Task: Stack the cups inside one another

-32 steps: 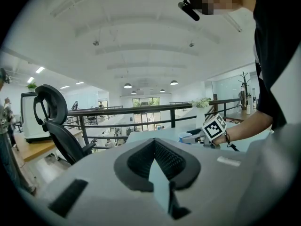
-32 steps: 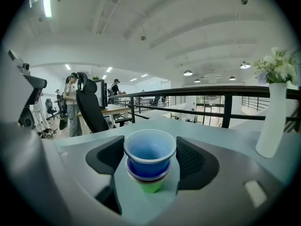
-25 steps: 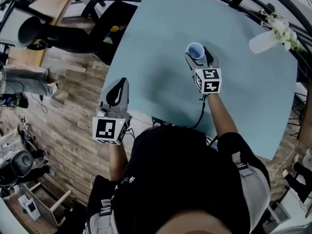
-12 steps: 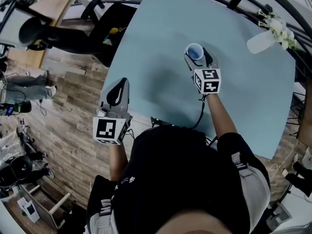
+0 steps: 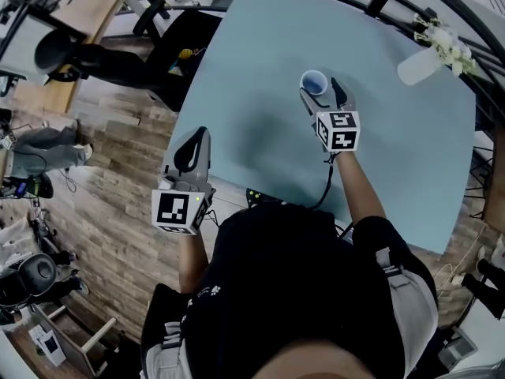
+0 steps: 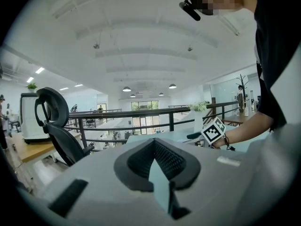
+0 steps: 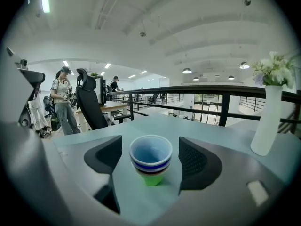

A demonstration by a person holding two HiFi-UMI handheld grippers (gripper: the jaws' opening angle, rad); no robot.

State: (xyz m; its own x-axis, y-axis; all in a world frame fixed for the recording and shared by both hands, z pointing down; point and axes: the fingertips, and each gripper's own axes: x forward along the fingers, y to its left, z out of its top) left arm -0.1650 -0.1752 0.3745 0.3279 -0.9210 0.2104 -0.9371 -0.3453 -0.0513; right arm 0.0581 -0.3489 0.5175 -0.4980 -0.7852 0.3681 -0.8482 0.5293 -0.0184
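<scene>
the cups (image 5: 315,82) sit one inside another as a single stack, upright on the tabletop (image 5: 260,69), about midway along its length and well in from every edge. the right gripper (image 5: 323,95) lies just on the near side of the stack; its jaws have just been opening and stand one on each side of it, clear of its wall. a vase (image 5: 416,68) stands at the far right corner, well apart from the stack. the left gripper (image 5: 189,152) is over the near left edge, far from the cups, with nothing between its closed jaws. a chair (image 5: 71,54) stands on the floor beyond the left edge.
</scene>
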